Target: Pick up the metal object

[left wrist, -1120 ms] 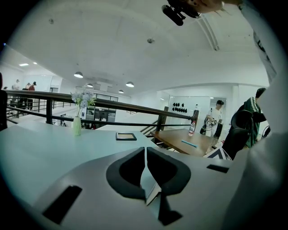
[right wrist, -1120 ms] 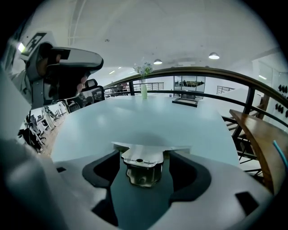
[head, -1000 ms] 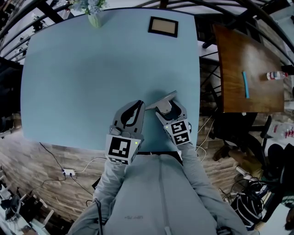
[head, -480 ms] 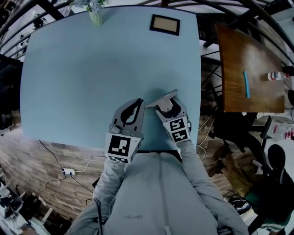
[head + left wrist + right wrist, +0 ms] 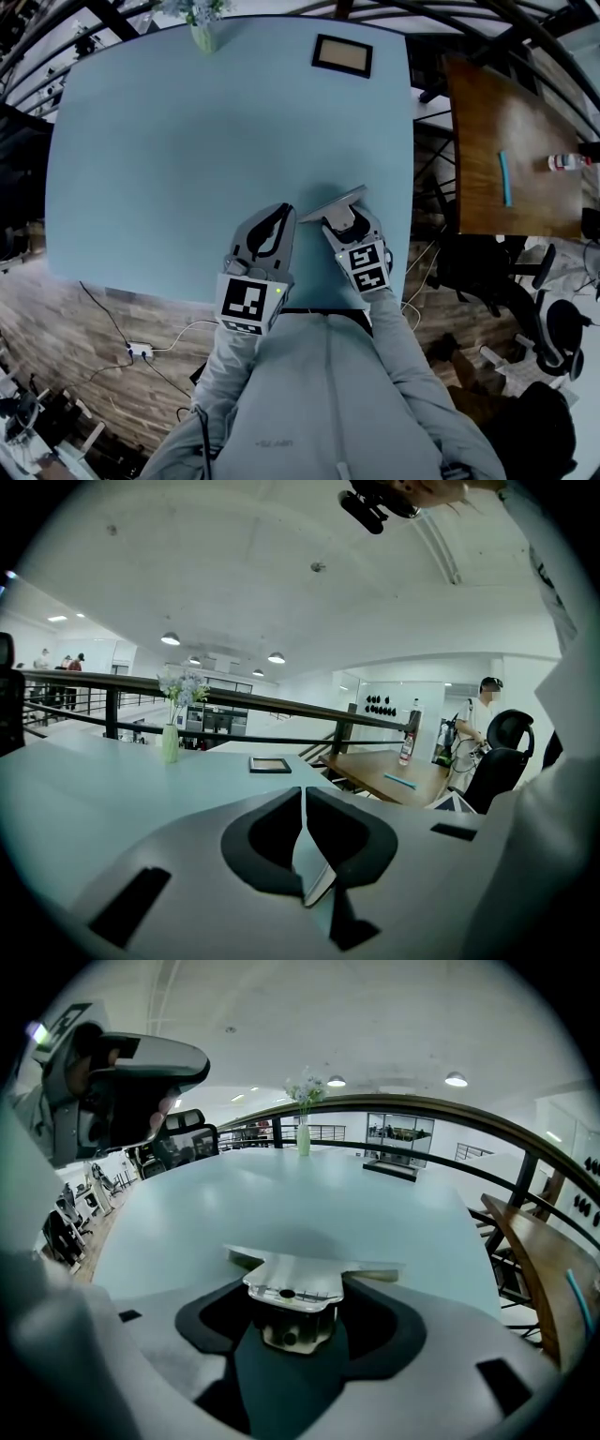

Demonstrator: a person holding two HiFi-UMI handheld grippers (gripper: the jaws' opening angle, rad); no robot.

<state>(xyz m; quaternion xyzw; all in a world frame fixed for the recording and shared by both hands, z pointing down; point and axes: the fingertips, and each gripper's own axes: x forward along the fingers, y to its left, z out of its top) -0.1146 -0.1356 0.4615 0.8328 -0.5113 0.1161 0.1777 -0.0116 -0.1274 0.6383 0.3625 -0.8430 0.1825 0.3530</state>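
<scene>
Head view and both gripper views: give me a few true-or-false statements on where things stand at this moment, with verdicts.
1. The metal object sits between the jaws of the right tool. True; those jaws have just been closing, and gaps show on both sides of its body.
2. The jaws of the left tool stand wide apart. False: their tips meet, with nothing between them.
3. A vase of flowers stands near the far edge of the light blue table. True.
4. The picture frame lies on the brown table. False: it lies on the light blue table.
</scene>
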